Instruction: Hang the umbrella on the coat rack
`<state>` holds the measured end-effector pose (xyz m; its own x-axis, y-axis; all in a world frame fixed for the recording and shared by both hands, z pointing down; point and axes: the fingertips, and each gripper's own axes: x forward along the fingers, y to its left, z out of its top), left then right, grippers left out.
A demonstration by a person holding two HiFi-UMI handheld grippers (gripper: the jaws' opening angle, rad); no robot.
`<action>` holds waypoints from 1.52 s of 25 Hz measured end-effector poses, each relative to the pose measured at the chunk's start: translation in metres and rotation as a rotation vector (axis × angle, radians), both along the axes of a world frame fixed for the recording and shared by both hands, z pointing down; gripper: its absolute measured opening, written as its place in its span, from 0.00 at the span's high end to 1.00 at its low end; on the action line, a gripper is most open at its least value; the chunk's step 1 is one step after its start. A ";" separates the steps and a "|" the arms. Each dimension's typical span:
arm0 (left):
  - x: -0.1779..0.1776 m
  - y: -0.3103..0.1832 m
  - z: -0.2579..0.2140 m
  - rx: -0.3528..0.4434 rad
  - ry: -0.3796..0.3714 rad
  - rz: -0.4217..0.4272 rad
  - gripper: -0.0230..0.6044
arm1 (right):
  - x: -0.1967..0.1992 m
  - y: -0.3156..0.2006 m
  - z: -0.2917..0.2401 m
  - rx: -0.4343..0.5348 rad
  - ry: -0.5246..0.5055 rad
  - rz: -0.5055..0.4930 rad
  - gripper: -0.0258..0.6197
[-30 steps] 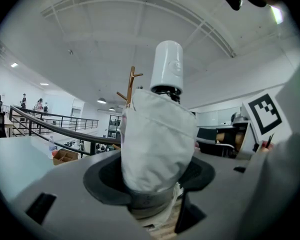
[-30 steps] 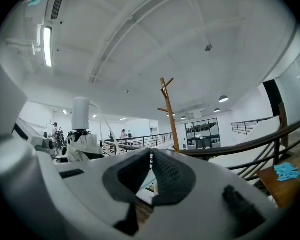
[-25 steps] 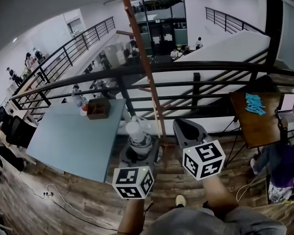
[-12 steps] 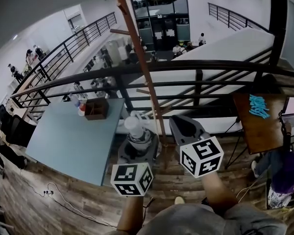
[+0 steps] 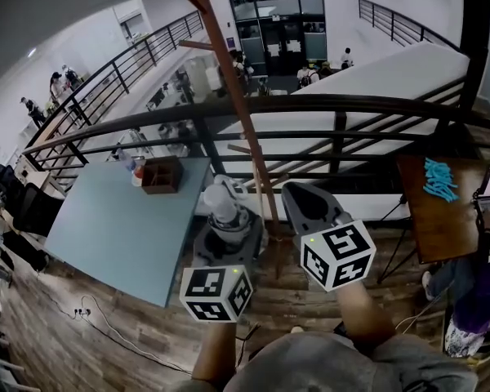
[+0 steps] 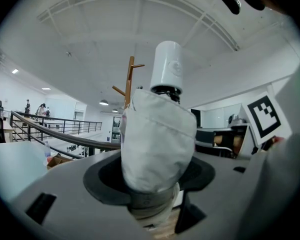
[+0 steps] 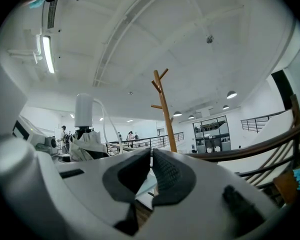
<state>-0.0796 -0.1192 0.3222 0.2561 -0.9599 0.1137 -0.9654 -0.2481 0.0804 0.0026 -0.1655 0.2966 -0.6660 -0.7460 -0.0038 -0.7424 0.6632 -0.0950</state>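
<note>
Approach step judged in hand: left gripper's fingers clamp the folded umbrella upright at frame centre, near the coat rack; right gripper's fingers closed, empty; next move likely calls for raising its loop onto a peg.

The right gripper shows its dark ribbed jaws closed tip to tip, with nothing between them. To their left the umbrella stands upright, a white handle above bunched white fabric. Beyond the jaws rises the wooden coat rack, apart from the umbrella, with a dark railing to its right
</note>
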 end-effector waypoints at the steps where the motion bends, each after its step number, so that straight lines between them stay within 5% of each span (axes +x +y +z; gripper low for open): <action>1: 0.000 -0.003 0.000 0.002 0.000 -0.002 0.51 | -0.001 -0.002 0.001 0.000 0.000 -0.004 0.92; 24: 0.005 -0.031 -0.010 0.027 -0.003 -0.015 0.51 | -0.004 -0.031 -0.001 0.005 -0.005 -0.059 0.92; 38: -0.020 -0.096 -0.019 0.029 0.005 0.028 0.51 | -0.033 -0.093 -0.013 0.031 0.003 -0.052 0.92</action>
<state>-0.0992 -0.2153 0.3030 0.2836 -0.9552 0.0847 -0.9576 -0.2774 0.0774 -0.0306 -0.2582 0.2835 -0.7037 -0.7101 -0.0240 -0.7073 0.7033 -0.0714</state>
